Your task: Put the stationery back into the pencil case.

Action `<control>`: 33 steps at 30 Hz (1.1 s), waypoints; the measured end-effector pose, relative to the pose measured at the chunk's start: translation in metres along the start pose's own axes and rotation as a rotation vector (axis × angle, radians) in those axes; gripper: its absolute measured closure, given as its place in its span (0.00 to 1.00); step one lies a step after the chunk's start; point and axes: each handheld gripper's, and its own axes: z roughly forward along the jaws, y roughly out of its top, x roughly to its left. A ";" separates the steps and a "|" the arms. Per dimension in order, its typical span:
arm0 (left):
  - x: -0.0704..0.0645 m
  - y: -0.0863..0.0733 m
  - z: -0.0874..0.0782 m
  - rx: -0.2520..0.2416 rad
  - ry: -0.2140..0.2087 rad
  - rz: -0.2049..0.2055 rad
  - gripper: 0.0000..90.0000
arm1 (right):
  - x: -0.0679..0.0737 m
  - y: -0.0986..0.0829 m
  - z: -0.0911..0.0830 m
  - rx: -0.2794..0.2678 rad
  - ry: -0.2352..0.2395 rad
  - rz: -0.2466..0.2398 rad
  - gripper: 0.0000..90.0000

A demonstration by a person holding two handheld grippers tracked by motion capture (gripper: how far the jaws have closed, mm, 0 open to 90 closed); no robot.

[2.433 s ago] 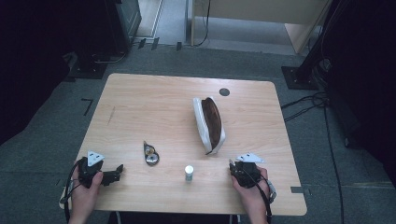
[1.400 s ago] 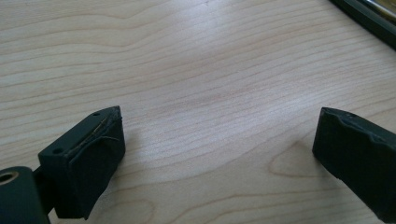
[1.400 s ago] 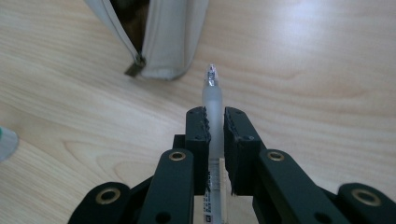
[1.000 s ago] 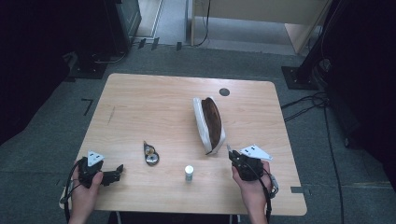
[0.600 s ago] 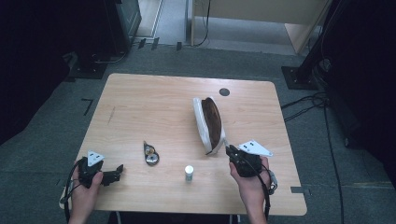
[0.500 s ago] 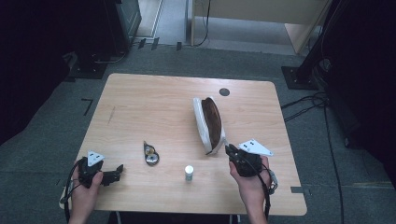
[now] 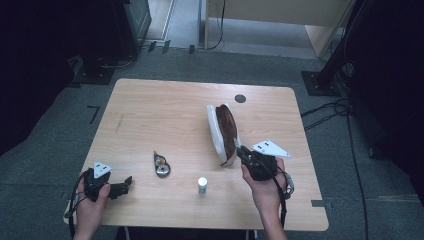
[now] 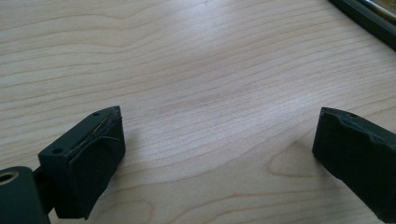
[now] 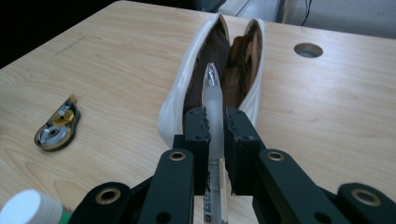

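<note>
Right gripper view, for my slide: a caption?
Right gripper clamps a pen aimed at an open pencil case.

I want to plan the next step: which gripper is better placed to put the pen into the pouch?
Right. The right gripper holds the pen pointing at the open pouch; the left gripper is open, far away.

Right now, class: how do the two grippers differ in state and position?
The right gripper is shut on a clear pen, aimed at the open pencil case. The left gripper is open, gripping nothing, low over bare table, far from the case. Both are hand-held, with black jaws.
</note>
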 end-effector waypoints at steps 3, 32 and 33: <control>0.000 0.000 0.000 0.000 0.000 0.000 0.03 | 0.001 0.010 0.009 -0.004 0.013 0.005 0.90; 0.000 0.000 0.000 0.002 -0.002 0.003 0.03 | -0.004 0.062 0.080 -0.046 -0.002 0.005 0.90; 0.000 0.000 0.000 0.001 -0.004 0.004 0.03 | -0.006 0.062 0.081 -0.046 -0.007 0.002 0.90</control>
